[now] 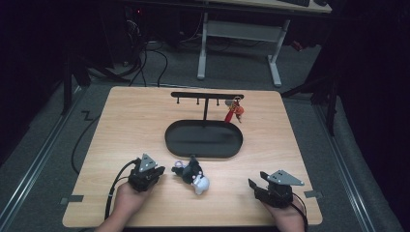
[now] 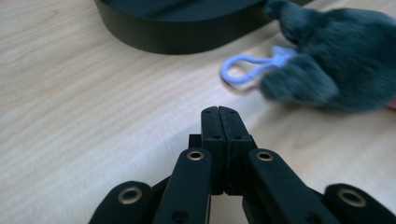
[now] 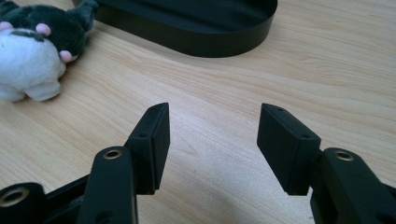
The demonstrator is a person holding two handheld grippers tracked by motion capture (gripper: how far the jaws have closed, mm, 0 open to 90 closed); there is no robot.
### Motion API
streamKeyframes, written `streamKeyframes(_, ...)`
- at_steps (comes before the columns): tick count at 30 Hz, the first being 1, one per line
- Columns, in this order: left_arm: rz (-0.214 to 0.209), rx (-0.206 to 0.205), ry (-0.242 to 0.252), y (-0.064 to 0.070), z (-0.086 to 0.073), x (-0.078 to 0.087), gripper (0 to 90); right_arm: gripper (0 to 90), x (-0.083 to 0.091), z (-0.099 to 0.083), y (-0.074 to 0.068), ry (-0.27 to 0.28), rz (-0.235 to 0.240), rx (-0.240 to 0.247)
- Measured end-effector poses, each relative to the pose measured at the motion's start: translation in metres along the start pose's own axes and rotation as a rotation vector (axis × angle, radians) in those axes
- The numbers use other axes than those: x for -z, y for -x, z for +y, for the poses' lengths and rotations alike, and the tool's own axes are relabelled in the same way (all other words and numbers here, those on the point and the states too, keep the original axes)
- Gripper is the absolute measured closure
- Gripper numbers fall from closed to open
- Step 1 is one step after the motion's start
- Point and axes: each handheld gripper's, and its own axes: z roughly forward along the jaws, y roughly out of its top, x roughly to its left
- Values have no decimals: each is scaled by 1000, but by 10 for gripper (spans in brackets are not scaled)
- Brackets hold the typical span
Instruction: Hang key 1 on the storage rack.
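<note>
A small black-and-white plush keychain (image 1: pixel 194 176) lies on the wooden table, just in front of the black oval tray (image 1: pixel 179 140). Its pale blue clip loop (image 2: pixel 245 70) points toward my left gripper (image 1: pixel 157 171), which rests shut and empty a short way left of the plush (image 2: pixel 336 70). My right gripper (image 1: pixel 254 186) sits near the table's front right, open with nothing between its jaws (image 3: pixel 212 135); the plush (image 3: pixel 32 51) lies far to its left. A black hook rack (image 1: pixel 207 96) rises behind the tray, with a red charm (image 1: pixel 235 112) hanging from its right end.
The tray's black wall (image 3: pixel 210 37) stands ahead of the right gripper, with bare wood between. The table edge (image 1: pixel 193 224) is close behind both hands. Beyond the table are a white desk frame (image 1: pixel 239 43) and floor cables (image 1: pixel 145 63).
</note>
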Motion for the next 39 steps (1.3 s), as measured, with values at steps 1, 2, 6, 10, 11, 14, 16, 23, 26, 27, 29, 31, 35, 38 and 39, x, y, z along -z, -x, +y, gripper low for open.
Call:
streamKeyframes(1, -1, 0, 1, 1, 3, -1, 898, 447, 0, 0, 1, 5, 2, -8)
streamKeyframes(2, 2, -3, 8, 4, 6, -1, 899, 447, 1, 0, 2, 7, 3, -22)
streamKeyframes(6, -5, -22, 3, 17, 10, -3, 899, 451, 5, -1, 6, 19, 14, -48)
streamKeyframes(10, -16, -39, -12, 31, 13, -10, 900, 452, 7, -2, 9, 18, 24, -64)
streamKeyframes(11, -25, -48, -18, 35, 15, -12, 899, 452, 7, -2, 9, 17, 24, -66)
streamKeyframes(14, -56, -80, -17, 53, 23, -20, 899, 452, 7, -2, 9, 20, 25, -60)
streamKeyframes(16, -76, -100, -15, 66, 28, -25, 899, 452, 7, -2, 10, 22, 24, -58)
streamKeyframes(23, -175, -184, -12, 120, 46, -45, 899, 452, 7, -4, 18, 8, -3, -82)
streamKeyframes(26, -206, -219, -13, 141, 51, -50, 899, 464, 10, -6, 23, 16, -14, -112)
streamKeyframes(27, -215, -229, -15, 146, 52, -52, 899, 471, 13, -6, 24, 25, -14, -122)
streamKeyframes(29, -225, -244, -14, 154, 55, -54, 899, 502, 21, -4, 24, 54, -5, -130)
streamKeyframes(31, -237, -248, -12, 159, 56, -56, 899, 548, 26, -1, 19, 77, 13, -120)
streamKeyframes(35, -225, -253, -5, 151, 50, -52, 895, 641, 35, 2, 3, 101, 65, -79)
streamKeyframes(38, -186, -243, 0, 129, 42, -42, 842, 744, 39, -4, -8, 89, 119, -65)
streamKeyframes(39, -169, -241, 1, 120, 38, -37, 820, 789, 40, -7, -12, 80, 126, -50)
